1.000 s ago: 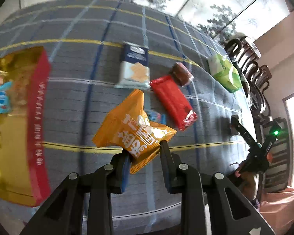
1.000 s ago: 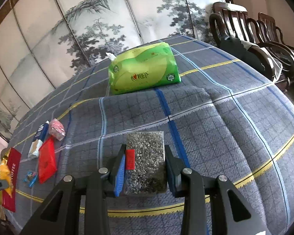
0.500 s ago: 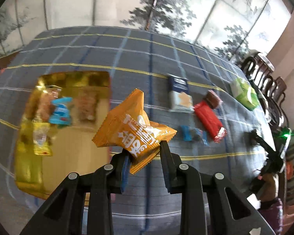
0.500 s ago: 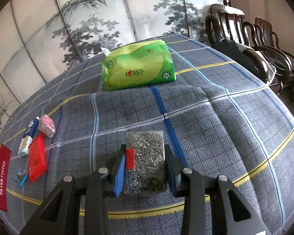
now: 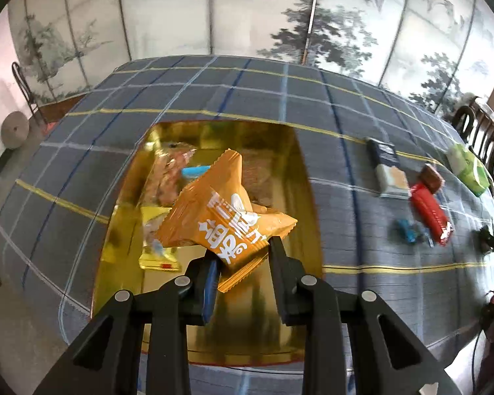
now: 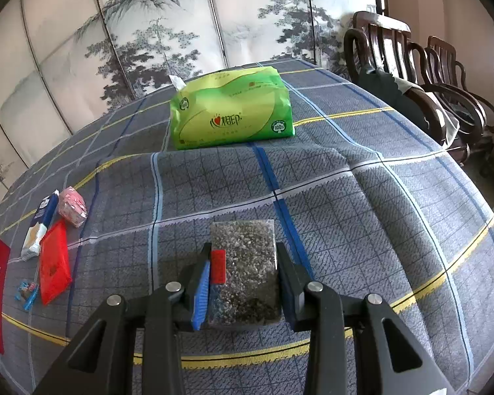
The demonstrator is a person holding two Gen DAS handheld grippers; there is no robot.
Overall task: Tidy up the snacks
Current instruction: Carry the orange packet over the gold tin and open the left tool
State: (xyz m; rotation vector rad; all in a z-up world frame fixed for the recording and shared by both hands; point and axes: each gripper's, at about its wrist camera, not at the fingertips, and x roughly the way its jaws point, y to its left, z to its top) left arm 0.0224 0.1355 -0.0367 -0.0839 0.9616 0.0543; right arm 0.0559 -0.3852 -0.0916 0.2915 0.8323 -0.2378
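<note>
While my left gripper (image 5: 243, 256) pinches orange snack packet (image 5: 227, 217), packet hangs over gold tin (image 5: 299, 171) near table's left end. Right wrist view: my right gripper (image 6: 243, 273) clamps grey speckled packet (image 6: 243, 263) above tablecloth (image 6: 362, 197); green tissue pack (image 6: 230, 112) by far edge.

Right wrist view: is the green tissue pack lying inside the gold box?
No, the green tissue pack lies on the checked tablecloth at the table's far side, no box around it.

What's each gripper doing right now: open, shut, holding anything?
Left gripper: shut on the orange crinkled snack packet, over the gold box.
Right gripper: shut on the clear flat packet of grey-speckled snack.
</note>
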